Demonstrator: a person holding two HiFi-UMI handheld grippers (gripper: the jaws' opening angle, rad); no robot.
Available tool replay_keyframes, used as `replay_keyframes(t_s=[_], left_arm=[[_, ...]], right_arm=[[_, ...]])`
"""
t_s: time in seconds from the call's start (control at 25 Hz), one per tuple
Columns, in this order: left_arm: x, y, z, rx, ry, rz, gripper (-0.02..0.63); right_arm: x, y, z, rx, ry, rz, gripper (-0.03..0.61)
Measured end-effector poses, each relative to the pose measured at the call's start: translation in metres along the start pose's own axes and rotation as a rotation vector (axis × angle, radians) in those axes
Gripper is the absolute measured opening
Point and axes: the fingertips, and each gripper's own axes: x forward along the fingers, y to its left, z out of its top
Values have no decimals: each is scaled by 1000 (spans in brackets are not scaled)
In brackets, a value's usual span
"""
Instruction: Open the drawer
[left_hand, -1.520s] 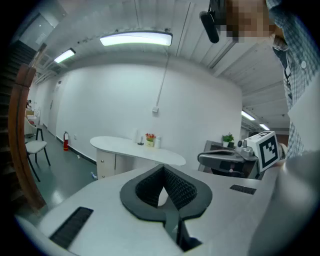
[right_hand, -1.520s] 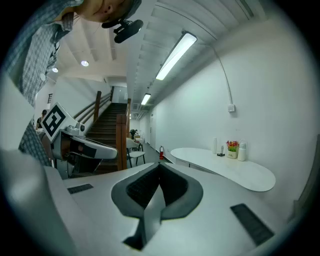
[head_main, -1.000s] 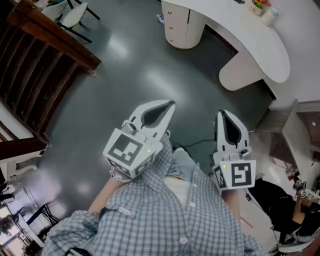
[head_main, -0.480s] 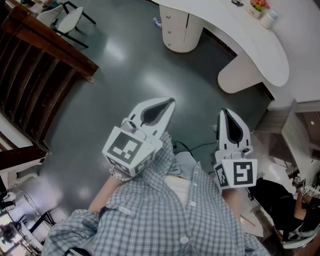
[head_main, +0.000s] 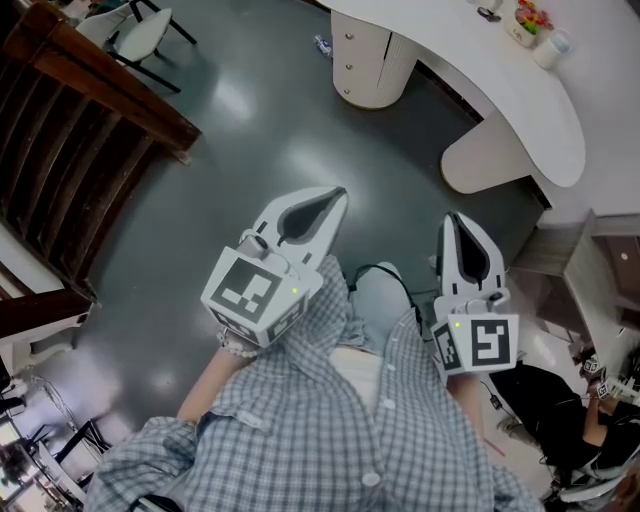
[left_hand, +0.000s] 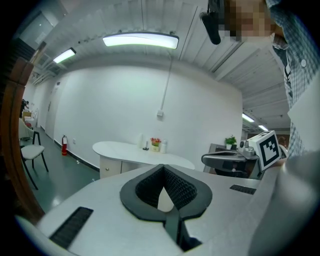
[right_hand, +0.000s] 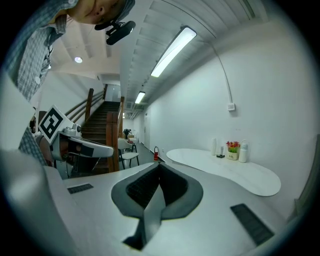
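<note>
Head view: steeply down, close over left gripper (head_main: 338, 196) and right gripper (head_main: 453, 219). Gripper views: level along jaws. All share desk (head_main: 500, 80) ahead, seemingly far.

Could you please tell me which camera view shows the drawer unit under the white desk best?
The head view: the drawer unit shows from above, knobs visible. The left gripper view catches it small and distant; the right gripper view shows just the desk top.

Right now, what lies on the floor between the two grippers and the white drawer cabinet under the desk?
Nothing: in the head view, only bare grey floor separates the left gripper and right gripper from the drawer cabinet.
</note>
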Motion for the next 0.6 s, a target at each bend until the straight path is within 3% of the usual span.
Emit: replay_keyframes(t_s=[0.28, 0.6], left_arm=[[12, 16, 6, -18, -10, 44, -2], [37, 46, 15, -34, -22, 148, -2]], right_arm=[[27, -10, 3, -7, 4, 41, 2], [79, -28, 10, -27, -21, 148, 2]])
